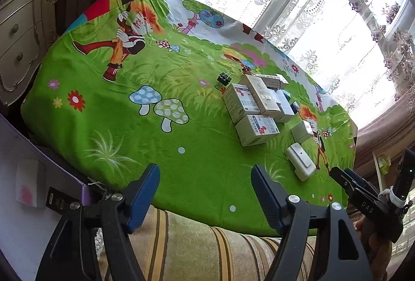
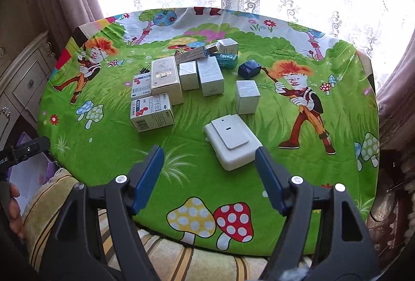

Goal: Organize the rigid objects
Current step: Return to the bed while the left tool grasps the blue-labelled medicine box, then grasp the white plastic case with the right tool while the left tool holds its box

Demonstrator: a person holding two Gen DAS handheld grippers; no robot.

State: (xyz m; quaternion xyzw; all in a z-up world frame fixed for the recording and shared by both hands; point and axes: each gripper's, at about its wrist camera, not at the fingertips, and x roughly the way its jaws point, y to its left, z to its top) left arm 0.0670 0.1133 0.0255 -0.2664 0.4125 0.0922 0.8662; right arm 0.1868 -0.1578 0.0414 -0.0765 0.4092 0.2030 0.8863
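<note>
Both spread wide, gripping nothing: left gripper (image 1: 205, 192) and right gripper (image 2: 208, 177), low over the cartoon tablecloth (image 2: 324, 177). At 12 o'clock of the right one, near, white plastic device (image 2: 232, 143); beyond it, clustered medicine boxes (image 2: 166, 78), navy packet (image 2: 249, 69), binder clip (image 1: 223, 79).

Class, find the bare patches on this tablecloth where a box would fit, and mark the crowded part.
Bare: the green stretch left of the boxes, around the blue mushrooms; also the near edge before the white device. Crowded: the middle, where boxes touch.
</note>
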